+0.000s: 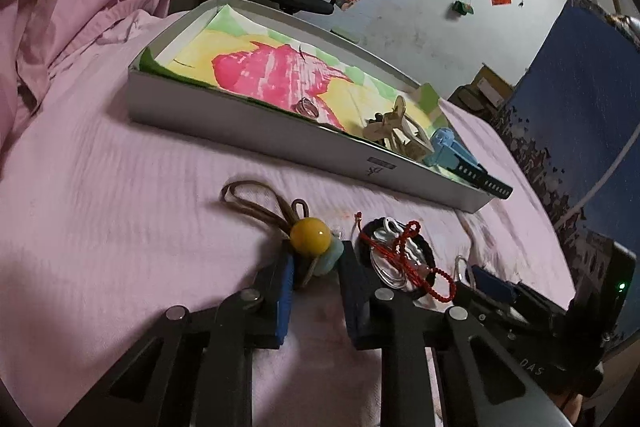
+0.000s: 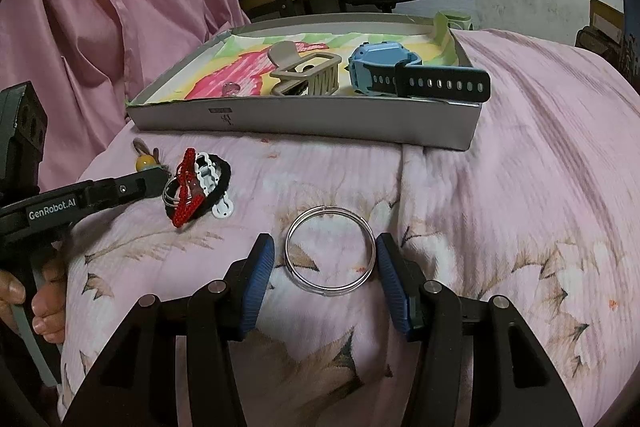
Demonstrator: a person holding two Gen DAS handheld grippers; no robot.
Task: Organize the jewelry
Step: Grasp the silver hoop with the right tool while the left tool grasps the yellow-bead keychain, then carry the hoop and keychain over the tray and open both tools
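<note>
The right gripper (image 2: pixel 325 267) stands open astride a silver bangle (image 2: pixel 331 251) flat on the bed (image 2: pixel 520 207), well set to close on it. The left gripper (image 1: pixel 316 263), open, brackets a yellow-bead charm (image 1: pixel 310 235), perhaps touching. Ahead lies the tray (image 2: pixel 304 115); tangled jewelry (image 2: pixel 198 181) sits leftward, no obstruction.

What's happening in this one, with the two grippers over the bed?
A person is sorting jewelry into a shallow box on a pink bedspread. The left gripper straddles a yellow bead charm, jaws open around it. The right gripper is open around silver bangles lying flat. A blue watch, tan hair claw and a ring already sit in the box.
</note>
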